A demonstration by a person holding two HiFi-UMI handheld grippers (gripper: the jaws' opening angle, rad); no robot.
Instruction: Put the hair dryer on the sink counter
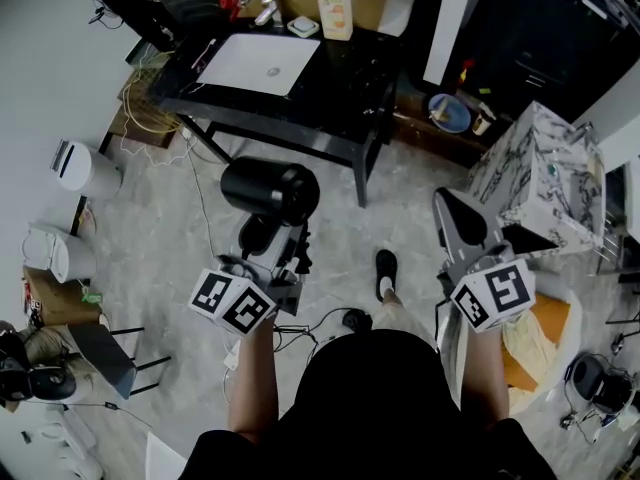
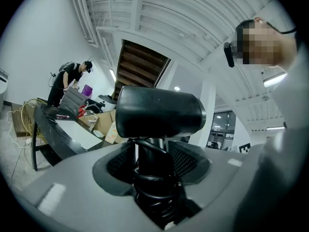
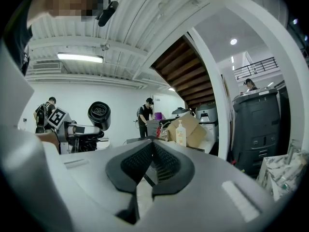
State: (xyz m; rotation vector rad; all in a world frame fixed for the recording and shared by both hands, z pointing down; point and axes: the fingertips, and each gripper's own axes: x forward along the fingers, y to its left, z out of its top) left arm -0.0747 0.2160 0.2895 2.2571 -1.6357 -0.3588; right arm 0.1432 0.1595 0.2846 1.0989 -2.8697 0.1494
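The left gripper has its jaws clamped on the handle of the hair dryer (black barrel just beyond their tips, over the floor); the right gripper has its jaws together, nothing between them

Black hair dryer, black-veined white counter, black table.

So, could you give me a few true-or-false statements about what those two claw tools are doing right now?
1. The left gripper is clamped on the black hair dryer, by its handle. True.
2. The right gripper holds a pump bottle. False: its jaws are shut on nothing; the pump bottle stands on the black table.
3. The hair dryer lies on the floor. False: it is held up in the air.
4. The pump bottle stands upright. True.
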